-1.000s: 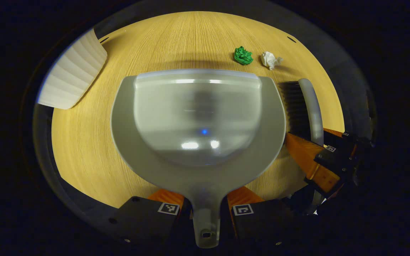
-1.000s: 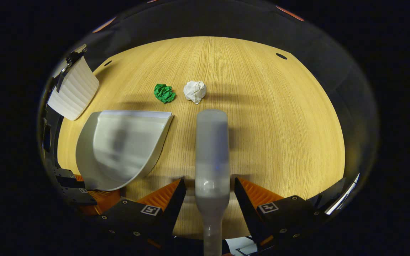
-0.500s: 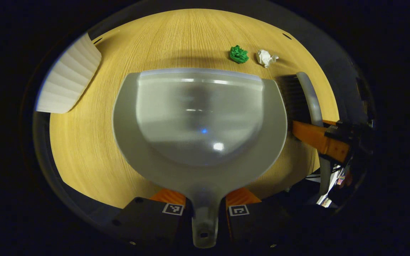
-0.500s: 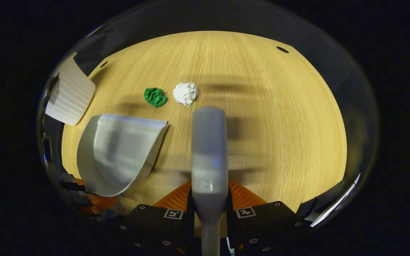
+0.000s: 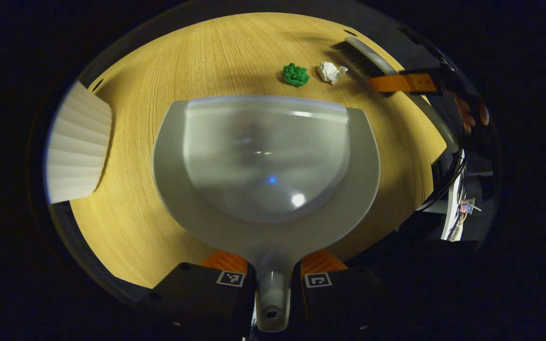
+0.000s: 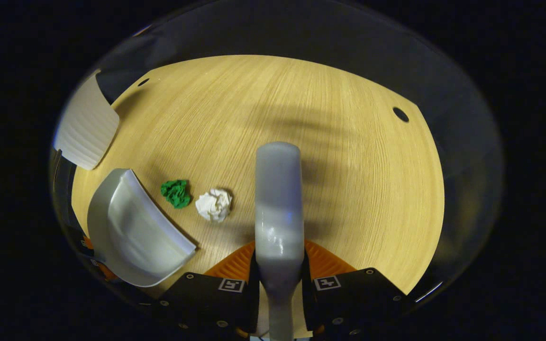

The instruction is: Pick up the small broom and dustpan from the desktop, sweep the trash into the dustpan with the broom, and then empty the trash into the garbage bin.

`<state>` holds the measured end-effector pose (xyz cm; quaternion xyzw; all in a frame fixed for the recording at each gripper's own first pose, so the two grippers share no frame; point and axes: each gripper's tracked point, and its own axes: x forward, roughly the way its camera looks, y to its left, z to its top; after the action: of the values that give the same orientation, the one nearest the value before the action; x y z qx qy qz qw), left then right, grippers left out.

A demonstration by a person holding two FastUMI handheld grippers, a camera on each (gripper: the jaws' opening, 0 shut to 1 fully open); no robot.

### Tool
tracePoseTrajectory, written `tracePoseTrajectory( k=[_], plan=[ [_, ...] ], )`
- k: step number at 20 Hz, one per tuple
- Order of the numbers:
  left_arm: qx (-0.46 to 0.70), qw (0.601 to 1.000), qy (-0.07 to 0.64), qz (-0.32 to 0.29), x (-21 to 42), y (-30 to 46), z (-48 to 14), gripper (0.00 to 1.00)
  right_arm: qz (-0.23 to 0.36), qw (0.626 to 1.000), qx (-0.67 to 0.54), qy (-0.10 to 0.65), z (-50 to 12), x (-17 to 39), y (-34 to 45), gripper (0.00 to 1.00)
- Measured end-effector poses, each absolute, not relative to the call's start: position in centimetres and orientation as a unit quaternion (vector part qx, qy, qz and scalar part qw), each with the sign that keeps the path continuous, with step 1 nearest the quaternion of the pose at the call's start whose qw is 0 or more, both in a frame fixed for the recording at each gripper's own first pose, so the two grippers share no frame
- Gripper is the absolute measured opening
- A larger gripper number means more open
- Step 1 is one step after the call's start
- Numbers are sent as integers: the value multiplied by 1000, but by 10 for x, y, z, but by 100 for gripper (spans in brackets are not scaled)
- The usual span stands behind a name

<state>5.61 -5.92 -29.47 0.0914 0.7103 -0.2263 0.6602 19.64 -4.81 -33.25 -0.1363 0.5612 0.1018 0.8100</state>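
Note:
In the left gripper view my left gripper (image 5: 273, 267) is shut on the handle of the grey dustpan (image 5: 266, 166), whose mouth faces a green paper ball (image 5: 295, 75) and a white paper ball (image 5: 329, 72). Beyond the white ball the small broom (image 5: 362, 58) hovers, bristles toward the trash, held by my right gripper (image 5: 398, 83). In the right gripper view my right gripper (image 6: 280, 266) is shut on the broom (image 6: 278, 199). The white ball (image 6: 214, 205) and green ball (image 6: 176, 193) lie to its left, then the dustpan (image 6: 133, 232).
A white ribbed garbage bin (image 5: 77, 144) stands at the desk's left edge, also at the upper left in the right gripper view as the bin (image 6: 86, 128). The wooden desk (image 6: 349, 156) has small round holes near its far corners. A person's hand (image 5: 472, 116) grips the right gripper.
The right gripper closed on the broom handle, then lifted it and carried it past the paper balls to their far side. The dustpan stays in the left gripper, barely shifted.

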Motion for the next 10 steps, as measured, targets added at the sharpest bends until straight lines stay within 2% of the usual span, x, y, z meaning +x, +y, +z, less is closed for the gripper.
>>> tracePoseTrajectory(
  k=[4,6,10],
  plan=[
    [109,655,707,-245,62,-64,-300,31,195,798,-194,537,-333,228,-25,38],
    [110,655,704,-252,66,-67,-300,31,250,788,-168,537,-341,230,3,39],
    [106,656,704,-253,69,-60,-301,31,349,732,-183,556,-347,190,32,39]
  ],
)
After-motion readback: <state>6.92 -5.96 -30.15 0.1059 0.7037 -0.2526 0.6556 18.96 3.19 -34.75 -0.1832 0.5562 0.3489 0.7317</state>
